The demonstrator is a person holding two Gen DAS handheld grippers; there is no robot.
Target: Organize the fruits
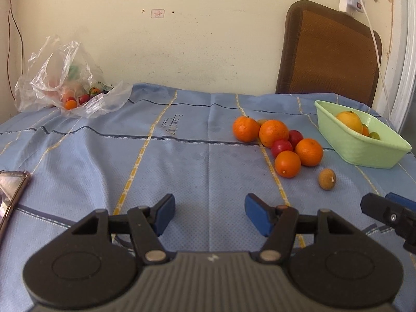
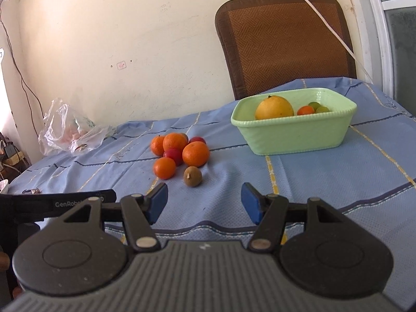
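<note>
Black gripper [image 1: 209, 214], blue finger pads [image 1: 164, 214]

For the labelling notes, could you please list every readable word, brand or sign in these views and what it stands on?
"GenRobo", cut off by the right gripper's body: white letters on the black left gripper.
Dark print on the light blue tablecloth: upside down, too blurred to read.
Small pink-marked wall sticker: too small to read.

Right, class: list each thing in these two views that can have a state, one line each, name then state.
Left gripper: open, nothing between its pads.
Right gripper: open, empty.
Green basket: upright, partly filled with fruit.
Oranges: loose in a pile on the cloth.
Kiwi: lying apart, nearest the grippers.
Plastic bag: open, small fruit spilling out.
Phone: flat on the cloth.
</note>
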